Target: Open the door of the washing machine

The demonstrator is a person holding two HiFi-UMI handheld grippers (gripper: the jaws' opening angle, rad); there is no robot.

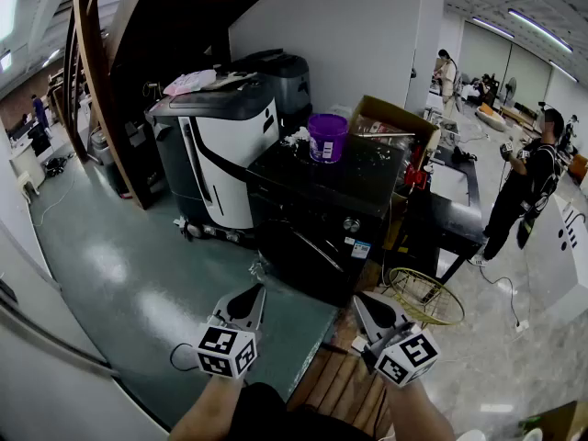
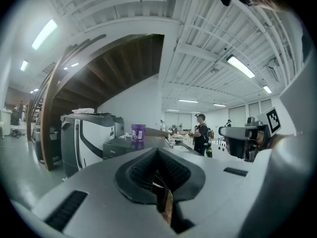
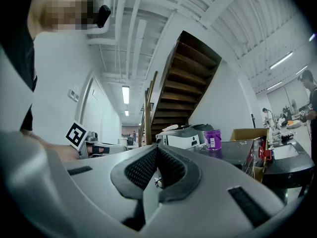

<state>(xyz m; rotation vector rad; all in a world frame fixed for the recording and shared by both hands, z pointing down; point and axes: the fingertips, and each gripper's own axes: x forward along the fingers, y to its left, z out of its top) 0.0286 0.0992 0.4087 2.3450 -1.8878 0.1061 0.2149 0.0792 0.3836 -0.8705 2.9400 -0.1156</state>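
The black washing machine [image 1: 322, 211] stands in the middle of the head view, its dark front door [image 1: 296, 251] facing me and closed. A purple bucket [image 1: 327, 137] sits on its top. My left gripper [image 1: 254, 294] and right gripper [image 1: 365, 303] hover side by side low in front of it, both shut with nothing between the jaws, and both apart from the door. In the left gripper view the machine [image 2: 121, 147] and bucket [image 2: 138, 132] lie beyond the closed left gripper [image 2: 157, 151]. The right gripper [image 3: 157, 151] sees the bucket [image 3: 213, 139] off to its right.
A white and grey machine [image 1: 220, 145] stands left of the washer, under a wooden staircase [image 1: 96, 72]. A cardboard box [image 1: 393, 122], a black table [image 1: 450, 219] and a gold wire basket [image 1: 424, 297] are on the right. A person [image 1: 525, 186] stands far right. Wooden slats [image 1: 340, 384] lie underfoot.
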